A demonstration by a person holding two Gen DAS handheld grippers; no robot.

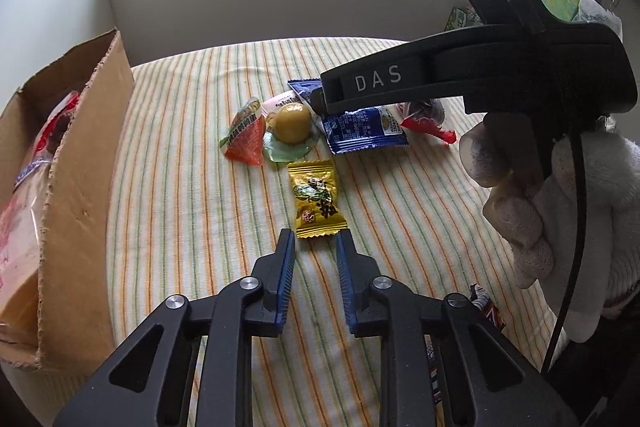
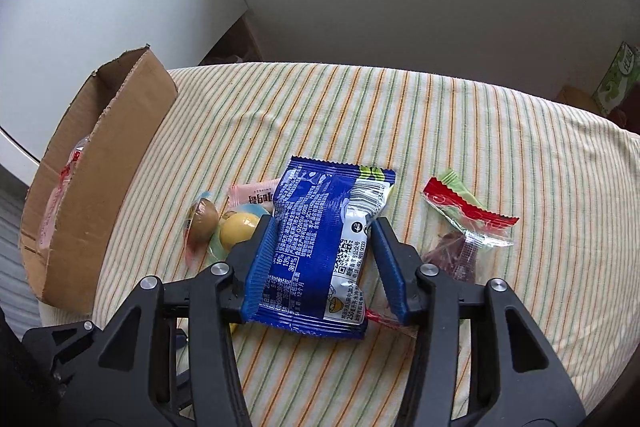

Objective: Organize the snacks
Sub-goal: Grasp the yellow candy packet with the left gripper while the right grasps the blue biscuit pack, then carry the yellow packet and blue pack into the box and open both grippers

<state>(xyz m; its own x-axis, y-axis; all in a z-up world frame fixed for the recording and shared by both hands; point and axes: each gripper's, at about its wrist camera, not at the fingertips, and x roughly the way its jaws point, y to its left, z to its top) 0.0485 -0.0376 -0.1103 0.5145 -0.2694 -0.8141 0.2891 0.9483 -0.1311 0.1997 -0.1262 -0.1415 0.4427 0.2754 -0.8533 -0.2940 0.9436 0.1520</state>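
A yellow candy packet [image 1: 316,201] lies on the striped cloth just ahead of my left gripper [image 1: 315,241], which is open and empty. My right gripper [image 2: 324,223] straddles a blue snack packet [image 2: 320,239], its fingers on both sides and the packet still lying on the cloth; the same packet shows in the left wrist view [image 1: 362,129] under the right gripper's body [image 1: 460,79]. A yellow ball-shaped sweet [image 1: 294,123], an orange-red triangular pack [image 1: 246,139] and a red-and-clear wrapped snack [image 2: 468,223] lie around it.
An open cardboard box [image 1: 80,211] with bagged snacks inside stands at the left edge of the table [image 2: 500,131]. A gloved hand [image 1: 540,195] holds the right gripper. More packets [image 1: 486,307] lie by the near right edge.
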